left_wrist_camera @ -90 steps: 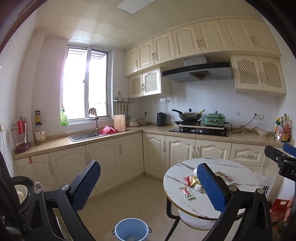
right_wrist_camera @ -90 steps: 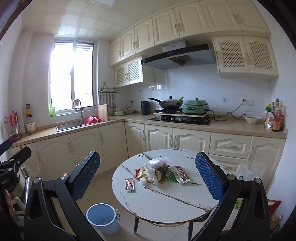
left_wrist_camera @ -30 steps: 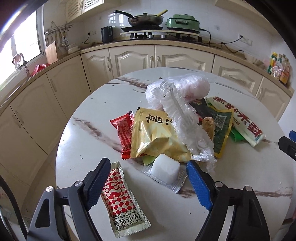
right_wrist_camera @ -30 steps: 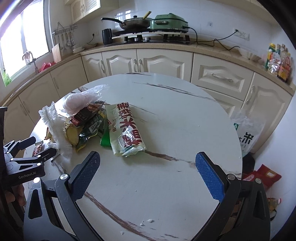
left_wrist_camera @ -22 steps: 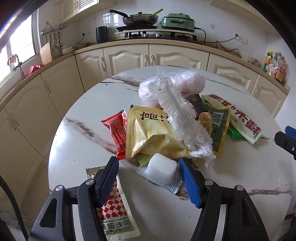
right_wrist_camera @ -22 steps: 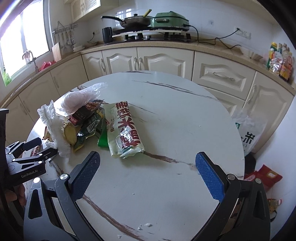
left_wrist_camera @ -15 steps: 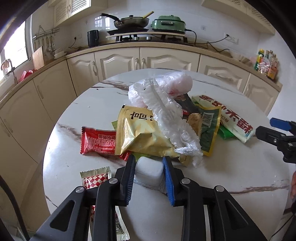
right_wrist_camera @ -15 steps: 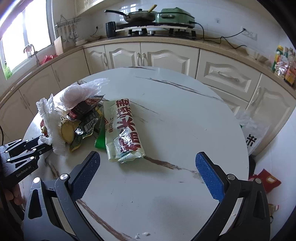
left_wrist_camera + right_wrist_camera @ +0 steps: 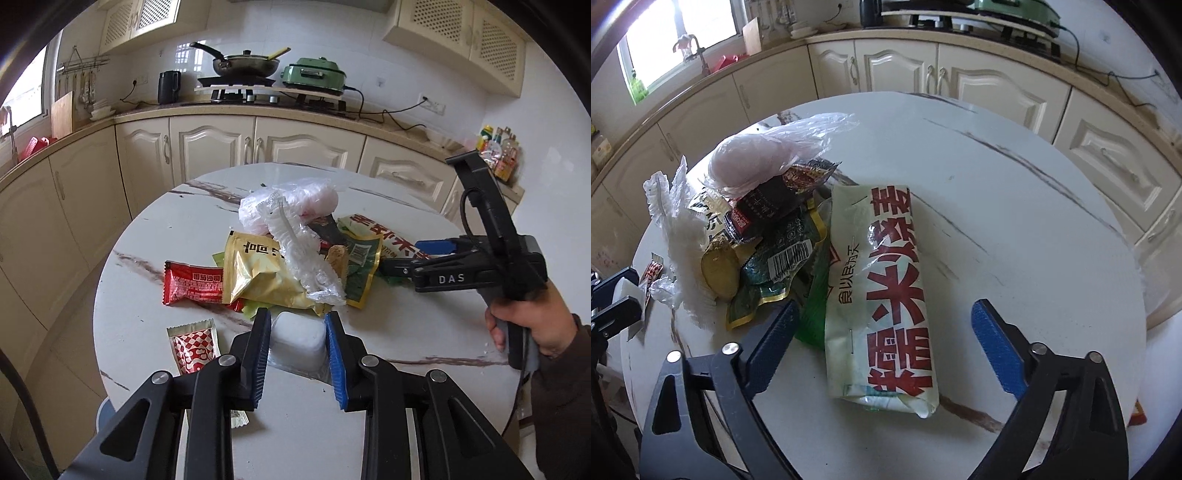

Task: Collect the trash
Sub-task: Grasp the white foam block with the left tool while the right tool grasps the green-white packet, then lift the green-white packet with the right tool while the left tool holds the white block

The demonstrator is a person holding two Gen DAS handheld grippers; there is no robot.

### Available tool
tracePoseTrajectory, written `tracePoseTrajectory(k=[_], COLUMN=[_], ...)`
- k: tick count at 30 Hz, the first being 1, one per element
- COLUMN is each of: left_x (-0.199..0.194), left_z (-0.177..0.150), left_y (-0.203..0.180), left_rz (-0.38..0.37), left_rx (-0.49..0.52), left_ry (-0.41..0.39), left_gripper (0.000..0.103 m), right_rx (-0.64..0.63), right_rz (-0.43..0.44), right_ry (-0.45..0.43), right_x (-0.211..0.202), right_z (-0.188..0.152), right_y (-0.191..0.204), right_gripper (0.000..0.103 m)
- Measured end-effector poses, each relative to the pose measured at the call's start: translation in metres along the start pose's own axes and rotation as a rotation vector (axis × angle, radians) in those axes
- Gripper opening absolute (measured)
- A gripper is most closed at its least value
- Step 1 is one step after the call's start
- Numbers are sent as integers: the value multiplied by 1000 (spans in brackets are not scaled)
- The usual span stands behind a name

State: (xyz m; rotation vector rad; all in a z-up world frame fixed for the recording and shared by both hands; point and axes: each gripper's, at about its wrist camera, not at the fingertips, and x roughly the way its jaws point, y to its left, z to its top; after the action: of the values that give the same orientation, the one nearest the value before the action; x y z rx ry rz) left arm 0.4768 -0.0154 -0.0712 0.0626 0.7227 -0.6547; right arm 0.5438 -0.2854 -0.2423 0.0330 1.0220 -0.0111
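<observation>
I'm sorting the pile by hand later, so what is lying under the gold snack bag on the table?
Under the gold snack bag a red wrapper pokes out on one side and green scraps at the near edge. Whatever lies beneath its middle is covered.

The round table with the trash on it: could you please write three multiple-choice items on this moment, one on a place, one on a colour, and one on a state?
1. Where does the checkered sauce packet lie?
A. on the stove
B. on the table, left of the left gripper's fingers
C. under the clear bag

2. What colour is the large print on the long pale wrapper?
A. red
B. blue
C. black

3. How does the left gripper stand?
A. wide open over bare table
B. shut on the white plastic cup
C. shut on the gold pouch

Key: 1 B, the checkered sauce packet lies flat on the table. 2 A, the long pale wrapper bears red characters. 3 B, the left gripper presses both pads on the white plastic cup.
</observation>
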Motion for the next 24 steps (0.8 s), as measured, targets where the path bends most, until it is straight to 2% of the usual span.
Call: tracePoseTrajectory(k=[2, 3, 7, 14, 15, 16, 17, 20, 24], left_x=[-9, -12, -25, -51, -56, -60, -63, -76, -93], left_z=[1, 2, 2, -3, -4, -5, -5, -9, -18], left_y=[-2, -2, -6, -13, -14, -15, -17, -21, -23], left_rz=[-5, -10, -20, -40, -43, -46, -47, -44, -40], left_rx=[3, 2, -1, 14, 16, 15, 16, 28, 36], left_ry=[-8, -12, -21, -32, -35, -38, -39, -47, -51], left_gripper=[25, 25, 25, 25, 25, 25, 25, 25, 25], right_rx=[11, 23, 38, 89, 111, 138, 167, 169, 172], right_rz=[-6, -18, 12, 39, 55, 92, 120, 95, 133], right_ry=[-11, -18, -25, -66, -71, -92, -91, -79, -53], right_x=[-3, -4, -10, -33, -37, -42, -46, -53, -65], right_z=[0, -1, -5, -27, -29, -32, -35, -43, -62], right_y=[-4, -7, -16, -24, -27, -31, -36, -36, -22], right_gripper=[72, 58, 50, 45, 37, 18, 18, 17, 17])
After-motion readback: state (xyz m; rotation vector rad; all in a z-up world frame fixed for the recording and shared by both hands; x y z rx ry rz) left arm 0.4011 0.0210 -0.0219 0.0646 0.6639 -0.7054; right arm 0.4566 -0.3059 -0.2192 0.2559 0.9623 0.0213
